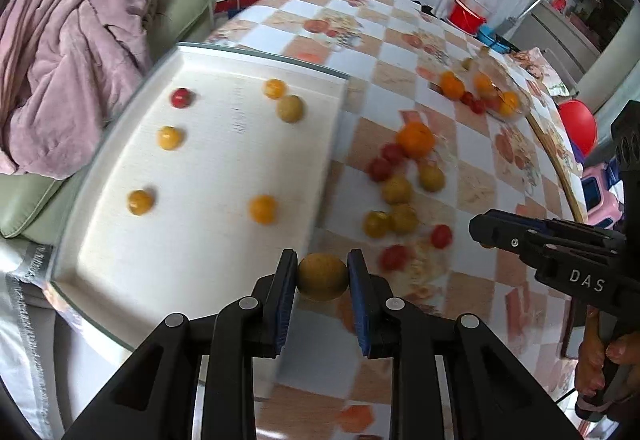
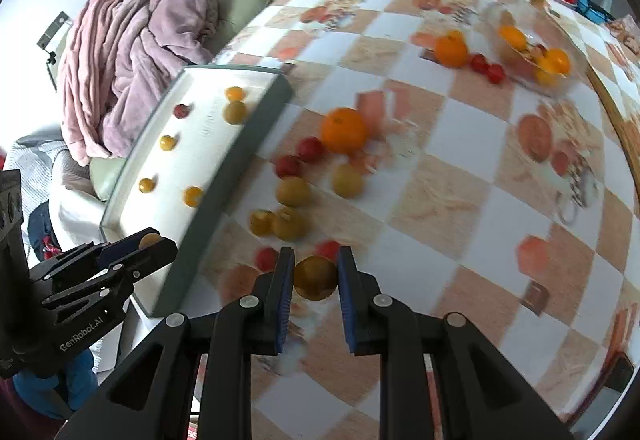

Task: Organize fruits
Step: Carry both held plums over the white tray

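Observation:
My left gripper (image 1: pixel 322 272) is shut on a yellow-green fruit (image 1: pixel 322 277), held just off the near right corner of the white tray (image 1: pixel 120 252). Several small yellow, green and red fruits (image 1: pixel 262 208) lie on the tray. My right gripper (image 2: pixel 311 272) is shut on a dark yellow fruit (image 2: pixel 315 277) above the checked table. A loose cluster of red, green and yellow fruits (image 2: pixel 294 191) and an orange (image 2: pixel 344 130) lie on the table beside the tray (image 2: pixel 224 167). The left gripper also shows in the right wrist view (image 2: pixel 150 242), with its fruit between the fingers.
A clear bowl (image 2: pixel 532 51) with oranges and small fruits stands at the table's far right, another orange (image 2: pixel 451 49) and two red fruits beside it. A pink blanket (image 1: pixel 68 55) lies on a green cushion to the tray's left. A red bucket (image 1: pixel 466 13) stands beyond the table.

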Demonstrator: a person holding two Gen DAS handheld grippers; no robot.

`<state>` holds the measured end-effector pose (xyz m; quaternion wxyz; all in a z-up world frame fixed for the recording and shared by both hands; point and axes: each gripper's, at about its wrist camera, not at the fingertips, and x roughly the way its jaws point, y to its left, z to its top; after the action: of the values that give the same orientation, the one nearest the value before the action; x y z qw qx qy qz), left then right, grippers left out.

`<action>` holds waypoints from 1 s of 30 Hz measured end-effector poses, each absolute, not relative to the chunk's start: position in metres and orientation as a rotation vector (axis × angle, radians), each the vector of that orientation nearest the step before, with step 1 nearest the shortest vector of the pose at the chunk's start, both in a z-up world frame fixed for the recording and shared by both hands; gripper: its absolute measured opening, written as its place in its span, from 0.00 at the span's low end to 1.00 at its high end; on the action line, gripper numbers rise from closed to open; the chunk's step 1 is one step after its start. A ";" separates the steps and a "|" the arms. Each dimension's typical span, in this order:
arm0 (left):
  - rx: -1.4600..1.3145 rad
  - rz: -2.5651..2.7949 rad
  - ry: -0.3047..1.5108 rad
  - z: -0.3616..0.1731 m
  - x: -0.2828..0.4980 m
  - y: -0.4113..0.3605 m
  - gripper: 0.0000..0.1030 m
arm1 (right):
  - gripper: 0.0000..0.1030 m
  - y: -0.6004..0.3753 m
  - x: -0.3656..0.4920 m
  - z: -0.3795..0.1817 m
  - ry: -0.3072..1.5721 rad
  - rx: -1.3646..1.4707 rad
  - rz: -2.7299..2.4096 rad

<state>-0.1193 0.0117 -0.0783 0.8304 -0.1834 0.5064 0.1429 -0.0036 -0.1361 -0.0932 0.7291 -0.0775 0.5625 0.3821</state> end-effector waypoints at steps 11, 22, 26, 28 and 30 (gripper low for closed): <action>-0.361 0.403 1.101 -0.091 -0.142 0.083 0.27 | 0.23 -0.044 -0.017 -0.091 1.244 -0.183 0.907; -0.358 0.464 1.151 -0.120 -0.154 0.118 0.27 | 0.23 0.023 -0.012 -0.113 1.260 -0.252 0.897; -0.354 0.466 1.159 -0.126 -0.153 0.121 0.27 | 0.23 0.035 -0.010 -0.120 1.255 -0.284 0.884; -0.348 0.467 1.163 -0.129 -0.153 0.122 0.27 | 0.23 0.041 -0.009 -0.123 1.251 -0.302 0.878; -0.347 0.466 1.166 -0.131 -0.152 0.122 0.27 | 0.23 0.045 -0.009 -0.125 1.247 -0.317 0.874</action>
<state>-0.1524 0.1219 -0.1306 0.7953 -0.1614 0.5427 0.2168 -0.0088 0.0450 -0.1252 0.7124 -0.1432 0.5627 0.3941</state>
